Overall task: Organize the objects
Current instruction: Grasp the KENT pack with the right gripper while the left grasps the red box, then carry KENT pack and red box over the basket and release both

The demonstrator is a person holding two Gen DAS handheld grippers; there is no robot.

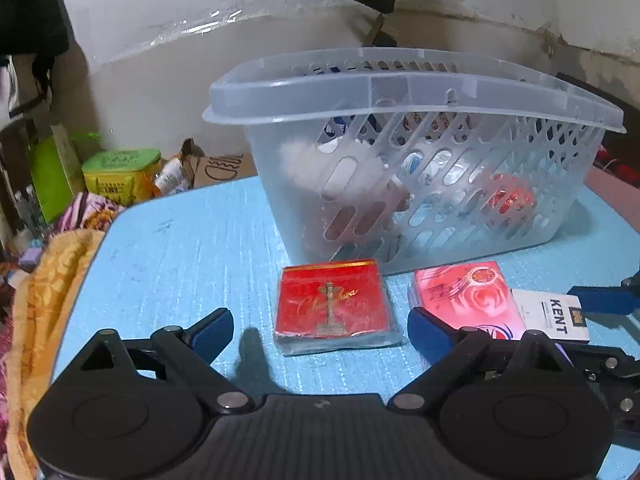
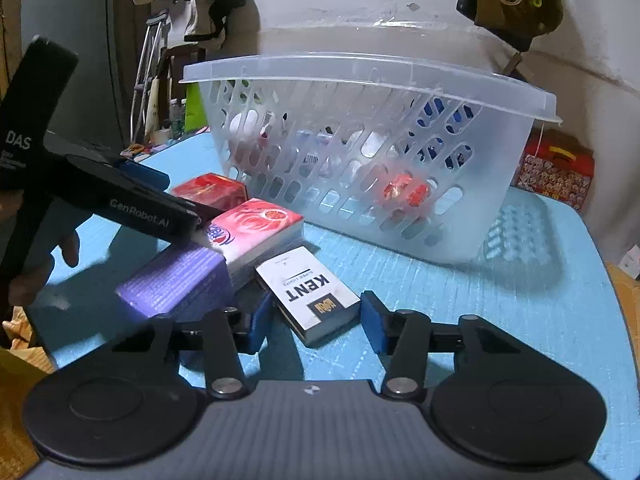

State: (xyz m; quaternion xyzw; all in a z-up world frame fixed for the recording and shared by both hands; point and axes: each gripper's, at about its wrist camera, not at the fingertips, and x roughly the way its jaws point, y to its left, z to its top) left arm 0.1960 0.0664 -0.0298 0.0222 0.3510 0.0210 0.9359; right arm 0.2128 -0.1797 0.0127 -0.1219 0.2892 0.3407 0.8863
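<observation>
- Right claw [image 2: 316,322] is spread wide around the near end of the Kent pack [image 2: 306,290], pads not touching yet. If it closes off-centre, the pack probably twists out.
- The Kent pack leans on the pink pack [image 2: 256,232], so lifting it could drag that one or nudge the purple box [image 2: 176,280].
- Left claw [image 1: 320,332] is open too, hovering low by the red pack [image 1: 334,306] on the worktop [image 1: 180,240]. The two claws are close, so a bump looks likely.
- The basket [image 2: 360,80] rim is high, so a low carry clips it.
</observation>
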